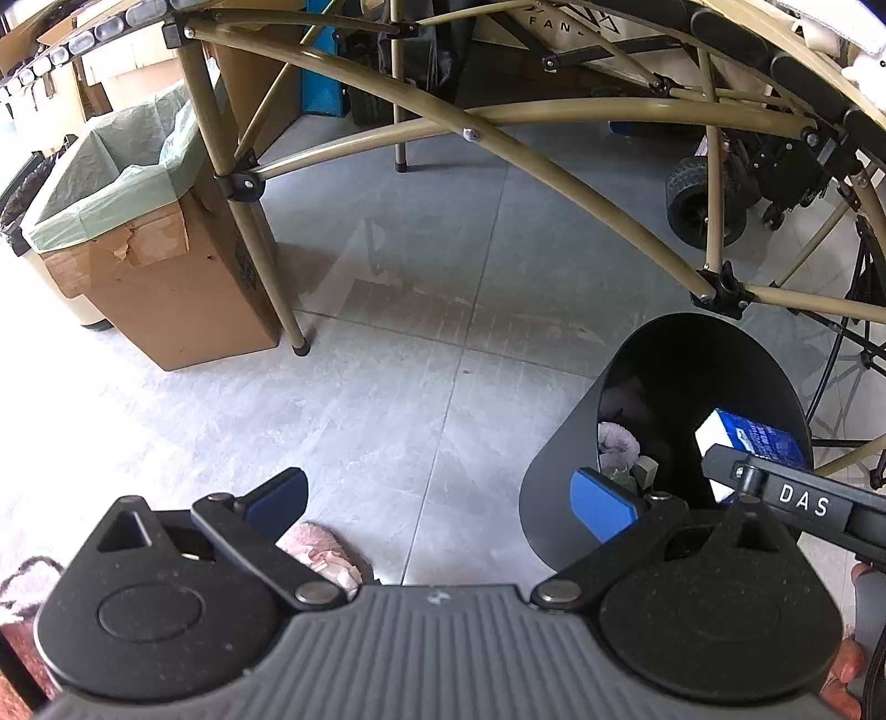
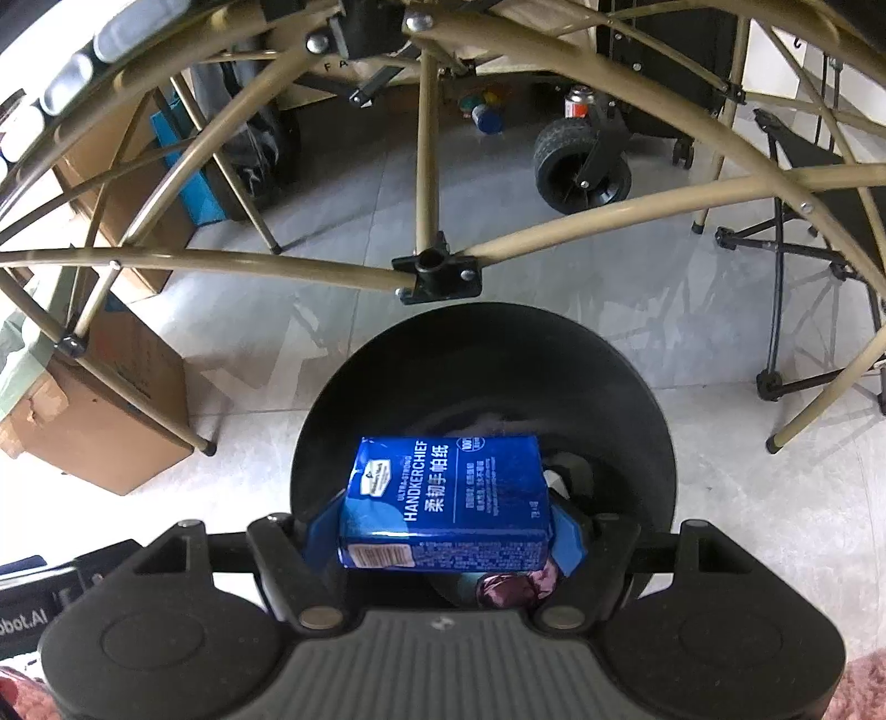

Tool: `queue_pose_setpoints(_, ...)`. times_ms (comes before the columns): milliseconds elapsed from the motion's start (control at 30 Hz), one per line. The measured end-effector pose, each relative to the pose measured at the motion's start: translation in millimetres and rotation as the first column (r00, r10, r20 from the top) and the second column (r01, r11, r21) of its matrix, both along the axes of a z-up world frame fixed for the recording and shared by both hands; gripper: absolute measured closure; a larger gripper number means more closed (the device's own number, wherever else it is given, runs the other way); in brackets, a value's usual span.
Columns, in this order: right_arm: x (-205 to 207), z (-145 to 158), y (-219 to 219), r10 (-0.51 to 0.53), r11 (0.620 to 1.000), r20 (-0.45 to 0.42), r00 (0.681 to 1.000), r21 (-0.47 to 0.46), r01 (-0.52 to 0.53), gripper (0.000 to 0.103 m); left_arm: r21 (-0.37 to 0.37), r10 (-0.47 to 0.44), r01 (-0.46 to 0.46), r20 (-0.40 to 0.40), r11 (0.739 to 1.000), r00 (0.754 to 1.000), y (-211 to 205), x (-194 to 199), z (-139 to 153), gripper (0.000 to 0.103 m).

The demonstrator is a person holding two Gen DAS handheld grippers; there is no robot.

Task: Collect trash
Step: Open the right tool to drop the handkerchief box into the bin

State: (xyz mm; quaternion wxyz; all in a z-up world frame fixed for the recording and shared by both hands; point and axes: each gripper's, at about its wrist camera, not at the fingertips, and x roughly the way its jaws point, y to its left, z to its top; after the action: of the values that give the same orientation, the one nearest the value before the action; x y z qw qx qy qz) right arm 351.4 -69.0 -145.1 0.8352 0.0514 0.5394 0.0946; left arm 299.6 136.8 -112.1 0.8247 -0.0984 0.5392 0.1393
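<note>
Blue tissue pack (image 2: 446, 501) clenched in right gripper (image 2: 443, 531), lower centre, over black bin (image 2: 482, 354); left gripper (image 1: 437, 498) spread wide, holding nothing.

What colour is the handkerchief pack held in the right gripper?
Blue with white lettering: the handkerchief pack in the right gripper shows best in the right wrist view.

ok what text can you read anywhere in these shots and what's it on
"ULTRA-STRONG HANDKERCHIEF" and "柔韧手帕纸": blue tissue pack held in the right tongs.
"DAS": right tongs' arm.
"FAN", cut off: beige box.
"bot.AI", cut off: black device.
Pack's fine print: too small.
</note>
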Motion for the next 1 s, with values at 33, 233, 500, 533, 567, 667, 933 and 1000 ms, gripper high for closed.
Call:
queue_pose_setpoints(33,0.2,-1.1,-0.1,0.000,1.000,-0.006,1.000,0.006,0.000,0.031,-0.001,0.000,0.000,-0.002,1.000,1.000,0.2,0.4,-0.4,0.000)
queue_pose_setpoints(233,1.5,-4.7,1.0,0.007,1.000,-0.014,1.000,-0.005,-0.007,0.030,-0.004,-0.004,0.004,-0.003,1.000,1.000,0.2,0.8,-0.6,0.000)
queue_pose_setpoints(500,4.6,-6.2,0.3,-0.005,1.000,-0.019,1.000,-0.009,0.005,0.016,-0.004,-0.002,0.002,-0.006,1.000,1.000,-0.1,0.4,-1.4,0.000)
queue_pose_setpoints(533,4.2,-6.0,0.0,-0.007,1.000,-0.015,1.000,-0.016,0.007,0.012,-0.004,-0.002,0.002,-0.006,1.000,1.000,0.1,0.3,-1.6,0.000)
queue_pose_setpoints(567,4.4,-6.3,-0.2,-0.008,1.000,-0.014,1.000,-0.020,0.007,0.011,-0.004,-0.002,0.002,-0.008,1.000,1.000,0.3,0.4,-1.9,0.000)
queue_pose_setpoints(667,4.4,-6.6,-1.1,-0.007,1.000,-0.017,1.000,-0.016,0.007,0.011,-0.003,-0.003,0.003,-0.009,1.000,1.000,0.1,0.4,-2.2,0.000)
queue_pose_setpoints(933,3.4,-5.9,-1.8,-0.003,1.000,-0.017,1.000,-0.016,0.003,0.011,-0.004,0.001,-0.001,-0.008,1.000,1.000,-0.1,0.5,-1.7,0.000)
queue_pose_setpoints(1000,2.8,-5.5,-1.8,-0.001,1.000,-0.017,1.000,-0.012,0.000,0.011,-0.004,0.001,-0.001,-0.008,1.000,1.000,0.3,0.1,-1.9,0.000)
